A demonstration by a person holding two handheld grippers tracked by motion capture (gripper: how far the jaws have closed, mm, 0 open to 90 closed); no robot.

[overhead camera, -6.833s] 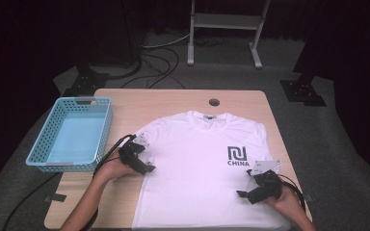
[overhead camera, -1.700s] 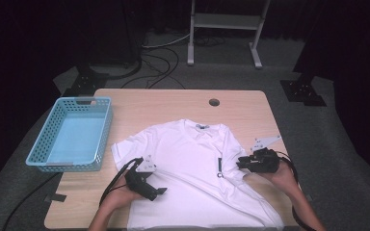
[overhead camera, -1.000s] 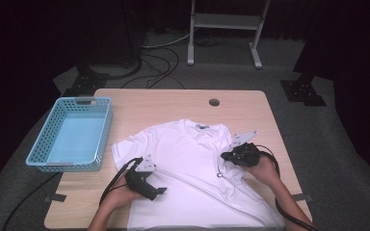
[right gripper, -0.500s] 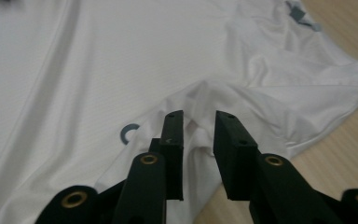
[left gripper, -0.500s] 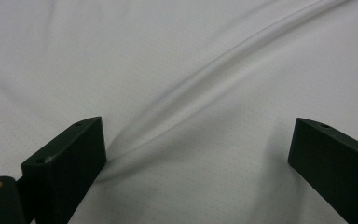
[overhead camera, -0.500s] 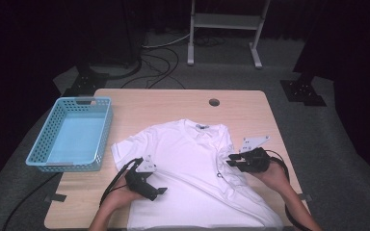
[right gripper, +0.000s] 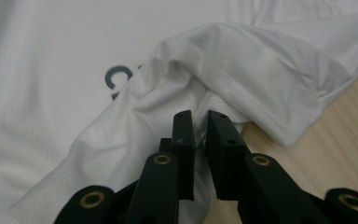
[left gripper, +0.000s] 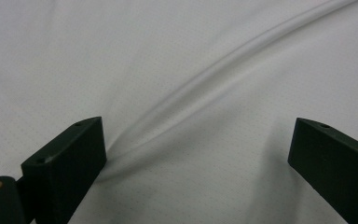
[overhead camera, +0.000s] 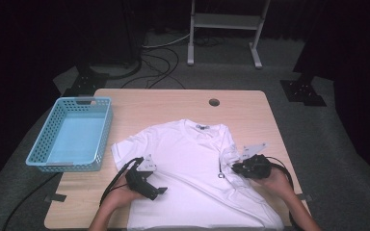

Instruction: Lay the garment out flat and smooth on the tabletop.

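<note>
A white T-shirt [overhead camera: 192, 168] lies spread on the wooden tabletop [overhead camera: 173, 103], collar toward the far edge, its right side folded inward over the chest so only part of a dark printed letter shows. The right tongs [overhead camera: 236, 167] sit at that folded edge; in the right gripper view the right tongs [right gripper: 200, 126] are pinched nearly together on a bunched fold of the T-shirt [right gripper: 242, 70]. The right hand [overhead camera: 274, 180] reaches in from the near edge. The left tongs [overhead camera: 160, 191] rest on the shirt's lower left part, jaws spread wide over a soft ridge of fabric [left gripper: 205, 84], the left hand [overhead camera: 120, 197] behind them. An empty blue basket [overhead camera: 43, 159] sits at the tabletop's left edge.
</note>
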